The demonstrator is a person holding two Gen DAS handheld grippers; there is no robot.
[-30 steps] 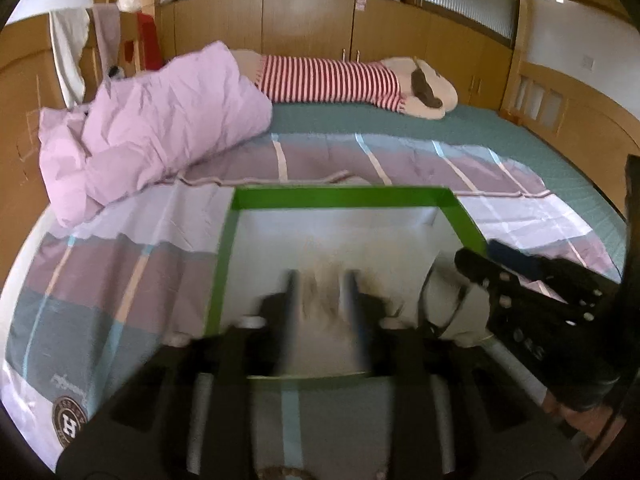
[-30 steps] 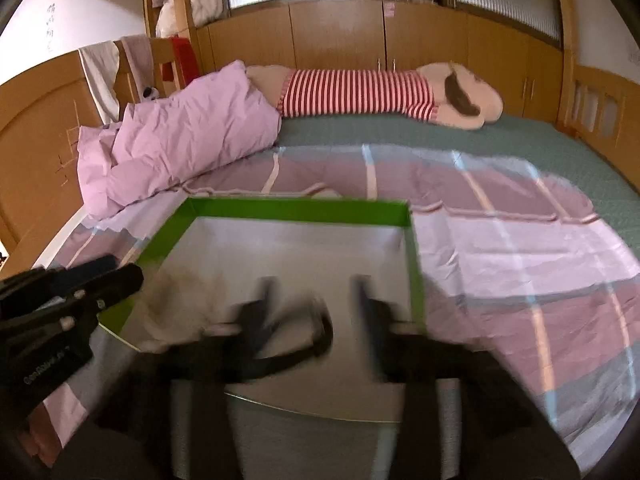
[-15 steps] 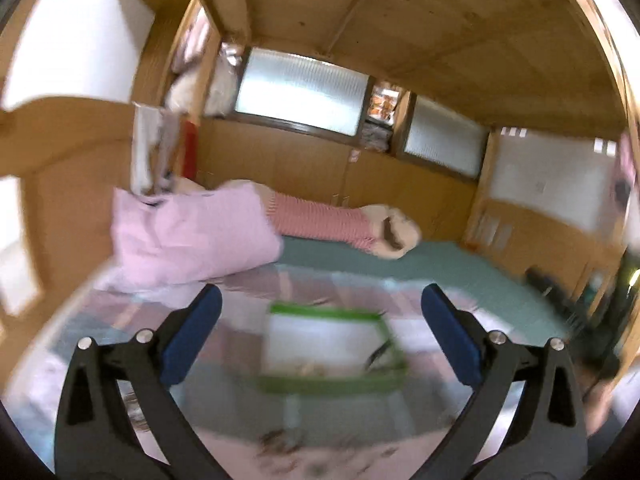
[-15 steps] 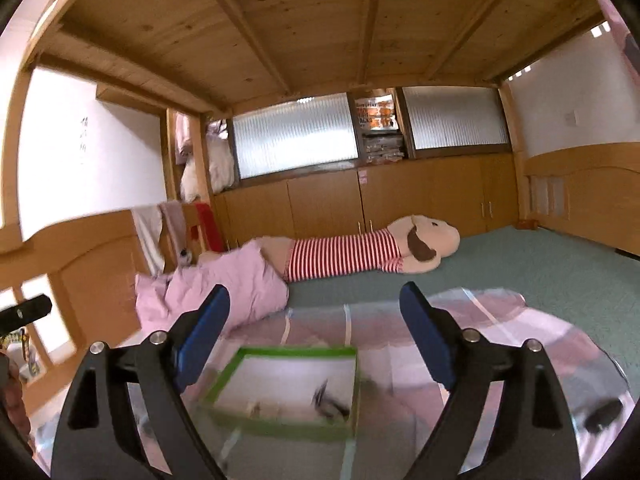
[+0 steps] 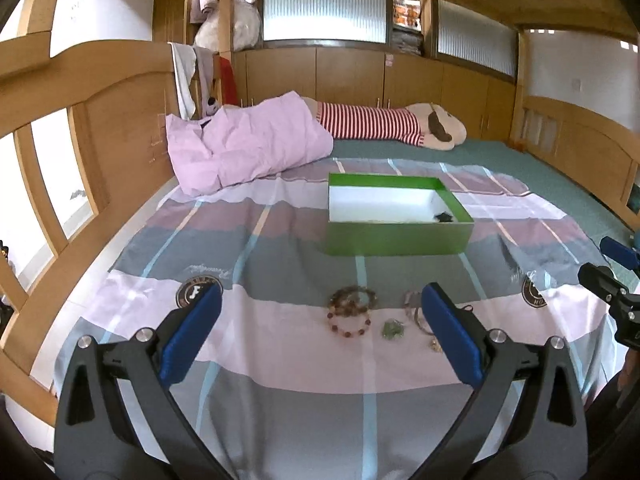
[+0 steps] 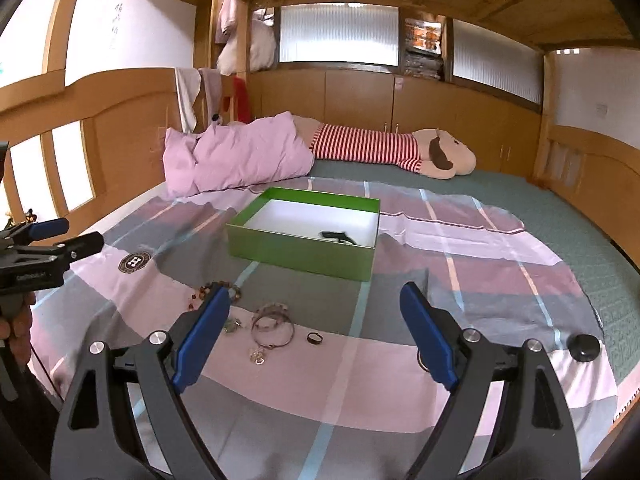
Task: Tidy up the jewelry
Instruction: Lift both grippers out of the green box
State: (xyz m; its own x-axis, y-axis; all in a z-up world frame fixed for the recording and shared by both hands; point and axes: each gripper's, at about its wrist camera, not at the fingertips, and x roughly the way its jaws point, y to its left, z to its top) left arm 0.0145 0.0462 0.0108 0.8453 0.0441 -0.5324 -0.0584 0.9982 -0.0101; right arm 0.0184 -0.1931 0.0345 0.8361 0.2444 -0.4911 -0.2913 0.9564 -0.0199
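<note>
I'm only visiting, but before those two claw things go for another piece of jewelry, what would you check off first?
1. Left gripper fingers apart, nothing between them: ok.
2. Right gripper fingers apart, empty: ok.
3. Green box open, room inside: ok.
4. Beaded bracelets lying free on the bedsheet: ok.
5. Small ring clear of the other pieces: ok.
6. Thin bangles untangled from each other: cannot tell.
</note>
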